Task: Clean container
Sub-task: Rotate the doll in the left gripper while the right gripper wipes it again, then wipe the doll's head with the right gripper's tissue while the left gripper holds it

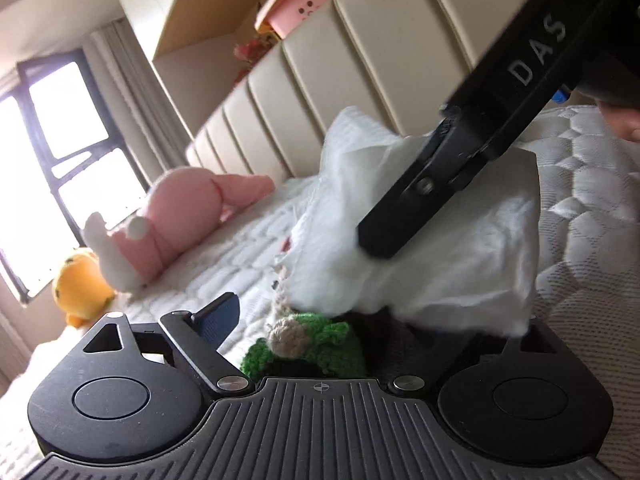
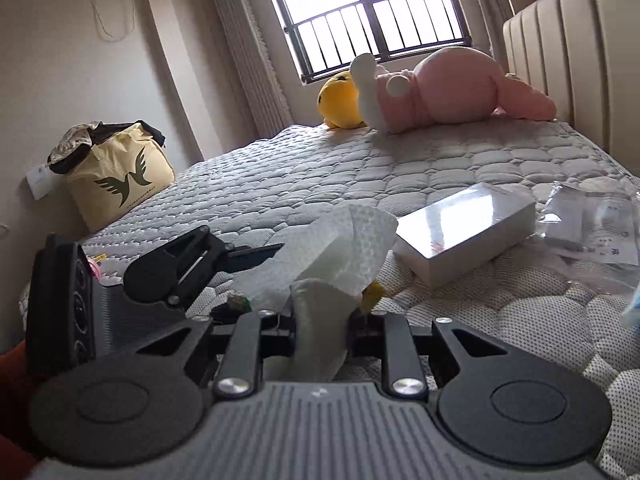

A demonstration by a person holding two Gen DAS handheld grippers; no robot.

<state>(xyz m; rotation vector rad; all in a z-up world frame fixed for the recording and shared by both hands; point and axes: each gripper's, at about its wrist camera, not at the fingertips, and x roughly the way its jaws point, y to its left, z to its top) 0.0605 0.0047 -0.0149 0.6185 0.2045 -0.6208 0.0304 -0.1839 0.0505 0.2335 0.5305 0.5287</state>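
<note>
left wrist view: the left gripper sits low over the pale quilted mattress, its blue-padded finger splayed wide to the left, the other finger hidden under a crumpled white paper tissue; between them lies a small green crocheted container with a beige knitted patch, though whether they touch it i cannot tell. the black right gripper comes in from the upper right, pressed into the tissue just above the crocheted piece. a pink plush toy and a yellow plush toy lie by the window

right wrist view: the right gripper's jaws are narrow, clamped on the white tissue. the left gripper is just beside it. a white rectangular box and a beige cloth bag rest on the mattress
</note>
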